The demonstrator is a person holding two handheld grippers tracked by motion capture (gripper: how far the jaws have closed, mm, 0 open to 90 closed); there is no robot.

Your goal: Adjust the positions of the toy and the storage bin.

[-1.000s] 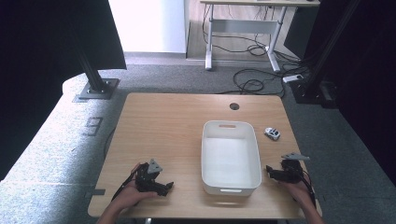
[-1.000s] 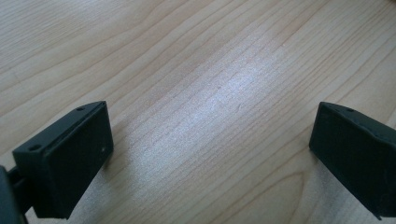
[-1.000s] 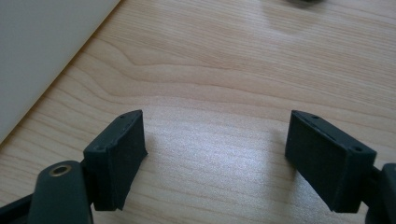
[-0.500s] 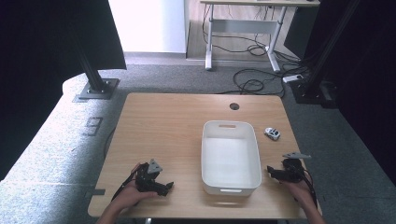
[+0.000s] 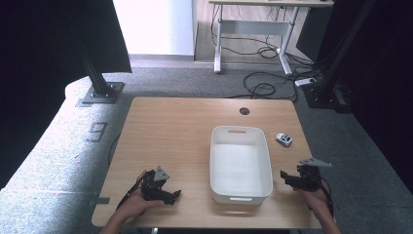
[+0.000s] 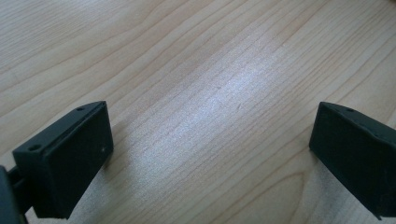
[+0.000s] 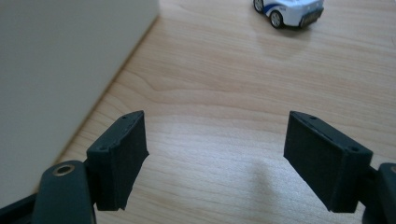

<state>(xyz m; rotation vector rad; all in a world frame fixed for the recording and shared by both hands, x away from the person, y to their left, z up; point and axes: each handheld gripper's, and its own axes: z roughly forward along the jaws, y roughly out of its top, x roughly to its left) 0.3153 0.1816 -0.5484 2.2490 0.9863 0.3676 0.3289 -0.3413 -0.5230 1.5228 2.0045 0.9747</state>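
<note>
Right gripper (image 7: pixel 215 158) held wide, nothing gripped, lower frame; toy car (image 7: pixel 288 11) seen upper right, white bin (image 7: pixel 60 70) wall at left. Left gripper (image 6: pixel 210 154) spread wide over bare table (image 6: pixel 196 70).

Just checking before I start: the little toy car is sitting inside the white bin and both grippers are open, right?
Not quite. The toy car sits on the table to the right of the white bin, as the high view shows. Both the left gripper and right gripper are open.
</note>
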